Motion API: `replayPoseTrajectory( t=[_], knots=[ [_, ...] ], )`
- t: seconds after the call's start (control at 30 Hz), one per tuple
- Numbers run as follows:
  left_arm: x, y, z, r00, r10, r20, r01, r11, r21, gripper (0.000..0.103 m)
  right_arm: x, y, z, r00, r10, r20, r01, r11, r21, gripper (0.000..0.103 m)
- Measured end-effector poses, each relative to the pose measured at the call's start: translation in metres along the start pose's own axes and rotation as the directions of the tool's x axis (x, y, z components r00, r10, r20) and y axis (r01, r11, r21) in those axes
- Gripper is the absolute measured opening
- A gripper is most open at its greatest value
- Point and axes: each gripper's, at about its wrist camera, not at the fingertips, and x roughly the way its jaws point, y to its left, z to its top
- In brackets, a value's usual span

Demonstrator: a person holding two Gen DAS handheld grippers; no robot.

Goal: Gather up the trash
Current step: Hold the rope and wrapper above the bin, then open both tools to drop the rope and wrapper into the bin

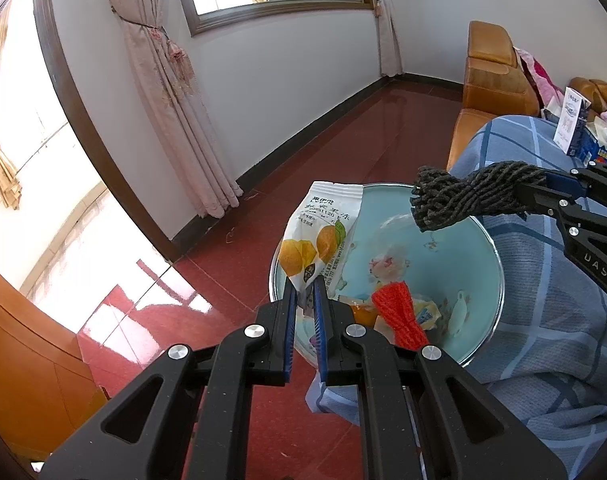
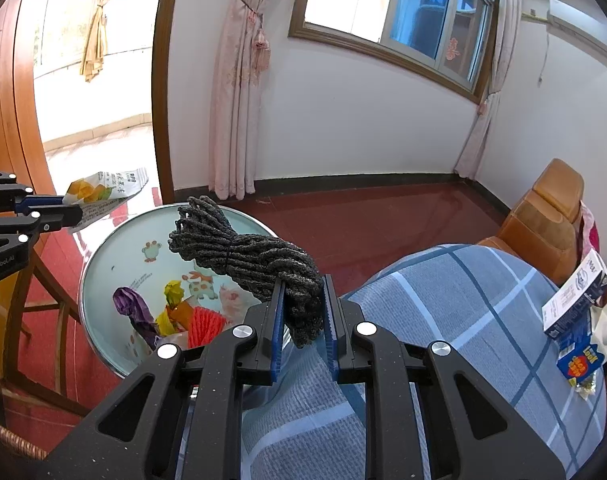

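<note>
My left gripper [image 1: 306, 286] is shut on a white snack wrapper [image 1: 323, 236] printed with orange fruit and holds it over the left rim of a light blue bin [image 1: 479, 264]. My right gripper [image 2: 303, 290] is shut on a dark grey yarn bundle [image 2: 247, 252] and holds it above the same bin [image 2: 143, 236]. The yarn also shows in the left wrist view [image 1: 471, 196]; the wrapper also shows in the right wrist view [image 2: 103, 192]. Inside the bin lie a red yarn bundle [image 1: 399, 312], purple scrap [image 2: 133, 308] and yellow wrappers [image 2: 173, 292].
A blue checked cloth [image 2: 463, 308] covers the surface beside the bin. A milk carton [image 2: 575, 300] and a blue snack pack [image 2: 579, 364] lie on it at the right. An orange sofa [image 1: 491, 76] stands behind. Red tiled floor [image 1: 303, 152] lies left of the bin.
</note>
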Motion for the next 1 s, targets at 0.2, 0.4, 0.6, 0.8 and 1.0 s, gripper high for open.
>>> replayPoseTrajectory(
  t=[0.2, 0.4, 0.6, 0.8, 1.0],
  knots=[
    [-0.0010, 0.0009, 0.0001, 1.000, -0.003, 0.002, 0.003, 1.000, -0.003, 0.008, 0.0004, 0.0012, 0.0012, 1.000, 0.000, -0.003, 0.000, 1.000, -0.007, 0.018],
    [-0.0010, 0.0013, 0.0002, 1.000, -0.005, 0.003, 0.005, 1.000, -0.004, 0.009, 0.0002, 0.0007, 0.0013, 1.000, 0.000, -0.003, 0.000, 1.000, -0.007, 0.018],
    [-0.0033, 0.0006, 0.0003, 1.000, -0.008, 0.013, 0.008, 1.000, -0.001, 0.009, -0.0007, 0.0011, 0.0032, 1.000, -0.002, 0.004, 0.002, 1.000, -0.012, 0.018],
    [-0.0035, 0.0000, -0.0006, 1.000, -0.010, 0.014, 0.010, 1.000, 0.000, 0.009, -0.0003, 0.0004, 0.0025, 1.000, 0.000, 0.005, 0.000, 1.000, -0.015, 0.019],
    [-0.0057, -0.0014, 0.0005, 1.000, -0.017, 0.022, 0.017, 1.000, -0.002, 0.010, -0.0008, 0.0000, 0.0032, 1.000, 0.007, 0.013, -0.007, 1.000, -0.015, 0.019]
  ],
)
